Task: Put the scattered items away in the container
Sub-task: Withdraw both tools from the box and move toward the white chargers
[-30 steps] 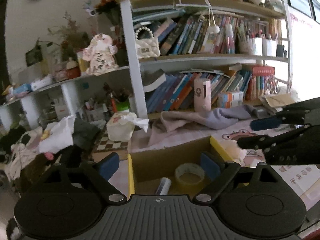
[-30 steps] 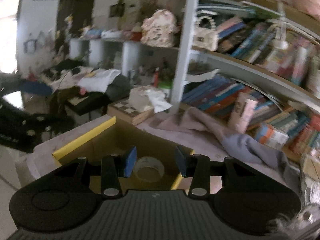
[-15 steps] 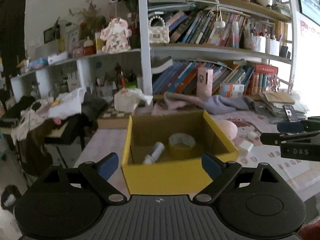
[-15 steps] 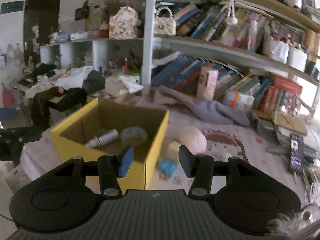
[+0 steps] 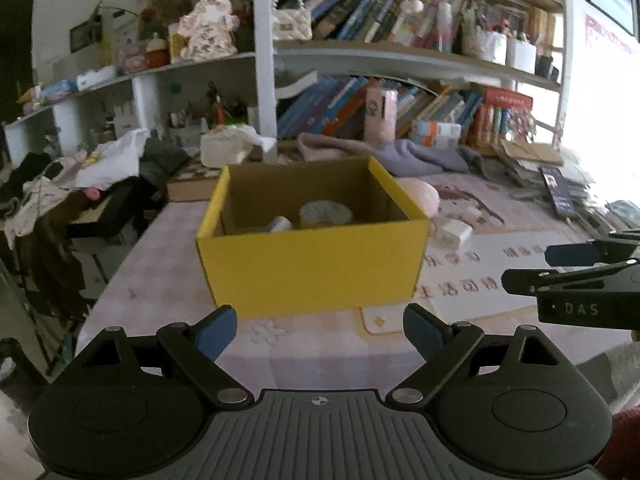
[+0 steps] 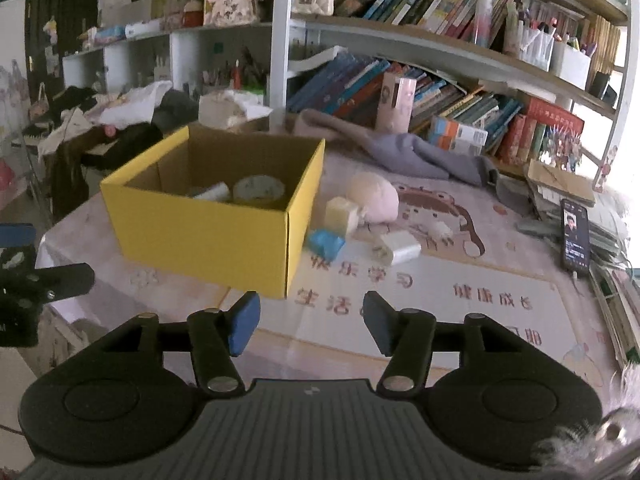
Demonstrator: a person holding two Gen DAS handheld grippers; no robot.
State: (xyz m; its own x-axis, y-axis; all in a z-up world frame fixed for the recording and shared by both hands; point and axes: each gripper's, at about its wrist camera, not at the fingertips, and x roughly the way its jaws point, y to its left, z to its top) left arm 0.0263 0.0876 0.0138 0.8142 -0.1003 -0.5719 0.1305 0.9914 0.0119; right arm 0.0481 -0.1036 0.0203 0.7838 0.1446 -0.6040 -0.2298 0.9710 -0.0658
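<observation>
Yellow box [image 5: 314,264], the container, stands on the table [image 5: 168,248] toward its left edge. Left wrist view: the left gripper [image 5: 319,330] hangs before the box's near wall, jaws wide apart and empty; a tape roll [image 5: 325,214] and a white tube [image 5: 280,224] already lie inside. Right wrist view: the right gripper [image 6: 310,322] is likewise spread and empty, short of the box's near right corner. Still loose, just right of the box, are a blue packet [image 6: 326,242], a pale yellow block [image 6: 340,212], a pink plush [image 6: 373,197] and a white charger [image 6: 396,249]. Suggested technique: approach the nearest piece from above, straddle it squarely, and close only once both pads flank it.
</observation>
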